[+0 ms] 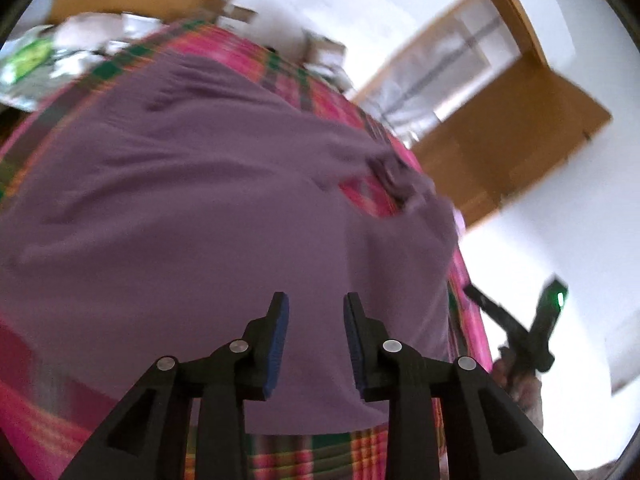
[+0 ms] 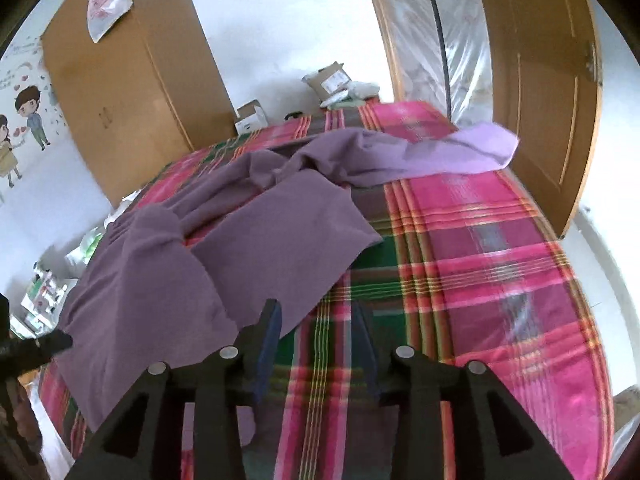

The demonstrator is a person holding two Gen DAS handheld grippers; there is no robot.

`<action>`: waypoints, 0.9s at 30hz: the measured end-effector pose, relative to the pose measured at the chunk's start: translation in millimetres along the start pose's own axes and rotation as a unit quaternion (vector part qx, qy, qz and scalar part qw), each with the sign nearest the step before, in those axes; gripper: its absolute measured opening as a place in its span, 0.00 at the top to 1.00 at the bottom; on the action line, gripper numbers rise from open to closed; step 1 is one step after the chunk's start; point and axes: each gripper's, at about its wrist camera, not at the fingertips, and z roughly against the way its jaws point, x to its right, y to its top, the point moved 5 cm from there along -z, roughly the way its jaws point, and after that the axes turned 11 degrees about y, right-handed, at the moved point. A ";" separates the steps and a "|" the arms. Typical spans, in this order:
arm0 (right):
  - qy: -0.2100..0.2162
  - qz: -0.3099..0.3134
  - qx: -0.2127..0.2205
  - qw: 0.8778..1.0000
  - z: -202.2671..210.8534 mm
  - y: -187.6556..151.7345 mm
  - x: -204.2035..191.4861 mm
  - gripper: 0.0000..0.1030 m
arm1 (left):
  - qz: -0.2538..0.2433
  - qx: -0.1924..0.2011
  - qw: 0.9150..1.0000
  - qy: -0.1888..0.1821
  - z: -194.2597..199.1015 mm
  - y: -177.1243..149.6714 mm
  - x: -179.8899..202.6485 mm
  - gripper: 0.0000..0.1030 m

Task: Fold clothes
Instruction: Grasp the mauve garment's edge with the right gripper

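Purple garment (image 1: 180, 200) lies spread on the plaid bed (image 1: 48, 420); left tongs (image 1: 316, 344) released above its near hem, ready to pinch. Right view: garment (image 2: 248, 232) rumpled, right tongs (image 2: 316, 344) released beside its edge.

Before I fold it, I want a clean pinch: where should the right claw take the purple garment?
Take the purple garment at its flat near corner, just ahead of the right claw, coming in low from the checked cover side. That edge lies single and smooth; further back it is bunched.
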 end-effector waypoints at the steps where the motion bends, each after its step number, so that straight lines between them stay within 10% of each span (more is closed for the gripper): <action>1: 0.003 -0.006 -0.003 1.000 -3.9 1.4 2.8 0.63 | -0.013 -0.007 1.000 -0.003 -5.2 -3.1 8.1 0.72; 13: 0.033 -0.059 -0.024 0.997 -49.9 19.0 20.9 0.61 | -0.119 -0.066 0.991 -0.010 -44.0 -32.3 60.4 0.71; 16: 0.041 -0.059 -0.018 0.997 -48.4 20.5 18.7 0.96 | -0.124 -0.074 0.989 -0.008 -50.4 -35.5 64.6 0.71; 27: 0.019 -0.038 0.064 0.997 19.2 26.5 16.0 0.96 | -0.125 -0.076 0.989 -0.003 -54.2 -35.1 71.4 0.71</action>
